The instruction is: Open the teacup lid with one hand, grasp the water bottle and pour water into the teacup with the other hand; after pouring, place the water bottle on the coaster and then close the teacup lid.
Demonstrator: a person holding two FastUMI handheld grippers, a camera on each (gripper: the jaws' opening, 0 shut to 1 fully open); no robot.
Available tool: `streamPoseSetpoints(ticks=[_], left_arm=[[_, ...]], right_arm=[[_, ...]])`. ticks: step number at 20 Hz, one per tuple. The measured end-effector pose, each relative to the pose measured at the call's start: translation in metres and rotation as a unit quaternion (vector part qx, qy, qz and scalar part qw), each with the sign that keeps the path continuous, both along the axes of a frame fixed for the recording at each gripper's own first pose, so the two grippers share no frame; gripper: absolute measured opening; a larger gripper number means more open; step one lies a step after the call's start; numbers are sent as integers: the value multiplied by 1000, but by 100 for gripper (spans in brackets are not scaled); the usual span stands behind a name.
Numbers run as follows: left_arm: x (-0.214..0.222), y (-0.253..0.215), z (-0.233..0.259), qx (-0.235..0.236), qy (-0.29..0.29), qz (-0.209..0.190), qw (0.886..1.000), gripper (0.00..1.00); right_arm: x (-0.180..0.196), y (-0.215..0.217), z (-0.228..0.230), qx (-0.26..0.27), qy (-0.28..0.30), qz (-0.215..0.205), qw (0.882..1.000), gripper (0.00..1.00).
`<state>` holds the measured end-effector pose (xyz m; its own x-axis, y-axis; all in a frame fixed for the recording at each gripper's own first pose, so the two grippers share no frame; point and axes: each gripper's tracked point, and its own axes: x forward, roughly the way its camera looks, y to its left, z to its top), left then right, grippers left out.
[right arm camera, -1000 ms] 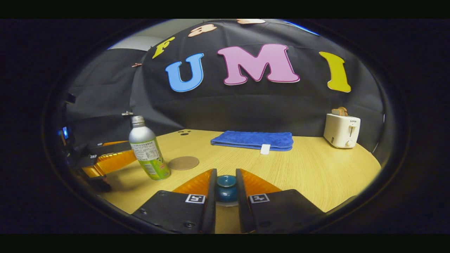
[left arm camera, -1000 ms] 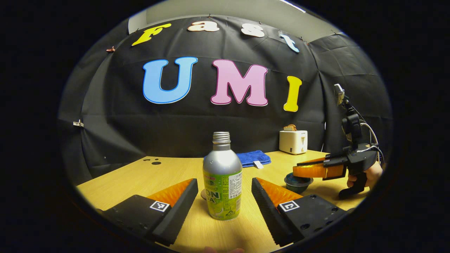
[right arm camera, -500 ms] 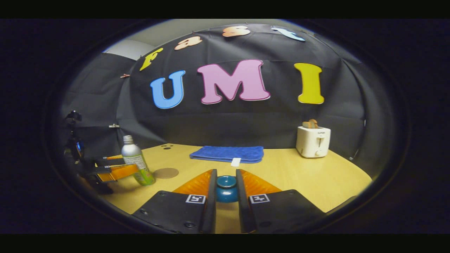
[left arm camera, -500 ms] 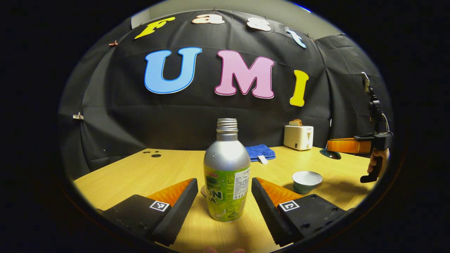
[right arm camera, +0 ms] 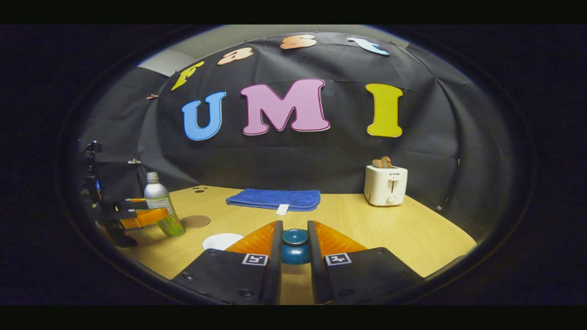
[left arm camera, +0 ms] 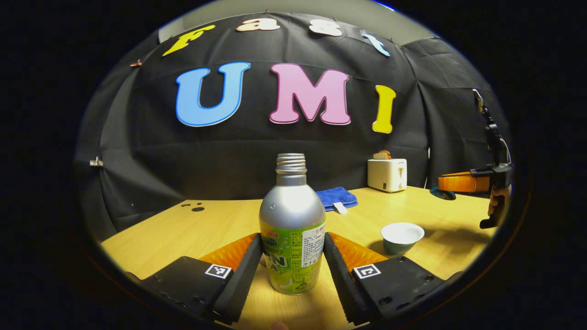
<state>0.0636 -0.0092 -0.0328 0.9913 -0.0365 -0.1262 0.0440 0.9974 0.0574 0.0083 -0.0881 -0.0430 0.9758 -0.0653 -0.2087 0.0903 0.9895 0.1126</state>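
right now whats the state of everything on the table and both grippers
water bottle: upright on the table, cap off, between the left gripper's fingers
left gripper: closed on the bottle's sides
teacup: uncovered, standing on the table
teacup lid: off the cup, held by its knob
right gripper: shut on the lid
coaster: bare, flat on the table
blue towel: folded
toaster: bread sticking up
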Motion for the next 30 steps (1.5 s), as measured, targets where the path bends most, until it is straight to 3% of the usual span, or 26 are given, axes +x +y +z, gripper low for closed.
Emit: streamPoseSetpoints(ticks=[3, 4, 8, 10, 11, 12, 14, 17, 19, 20, 22, 26, 30], left_arm=[[4, -1, 25, 123, -28, -2, 992, 81], [6, -2, 30, 166, -27, -5, 986, 79], [17, -10, 24, 284, 4, -44, 958, 80], [23, -15, 23, 356, 10, -58, 933, 81], [25, -18, 24, 405, 9, -65, 912, 81], [29, -21, 24, 437, 8, -70, 897, 81], [32, -34, 18, 492, 9, -92, 866, 80], [34, -47, 13, 531, 11, -114, 840, 80], [39, -55, 9, 574, 5, -123, 810, 80], [40, -58, 8, 592, 4, -126, 796, 80], [39, -58, 7, 622, 7, -133, 772, 80], [37, -60, 7, 652, 1, -133, 747, 80], [37, -61, 8, 692, -21, -126, 711, 80]], right_arm=[[-2, -5, 5, 8, -7, -6, 1000, 35], [-3, -8, 5, 3, -6, -10, 1000, 30], [-7, -16, 10, 13, -13, -16, 1000, 30], [-8, -14, 13, 25, -14, -7, 1000, 30], [-9, -14, 16, 28, -18, -4, 999, 26], [-10, -15, 19, 25, -21, -4, 999, 30], [-12, -20, 20, 1, -17, -9, 1000, 30], [-14, -24, 24, -26, -17, -17, 999, 30], [-15, -24, 23, -23, -16, -18, 999, 30], [-16, -27, 23, -24, -15, -20, 999, 26], [-16, -31, 23, -30, -14, -26, 999, 30], [-17, -31, 25, -34, -16, -29, 999, 30], [-17, -30, 24, -33, -15, -27, 999, 30]])
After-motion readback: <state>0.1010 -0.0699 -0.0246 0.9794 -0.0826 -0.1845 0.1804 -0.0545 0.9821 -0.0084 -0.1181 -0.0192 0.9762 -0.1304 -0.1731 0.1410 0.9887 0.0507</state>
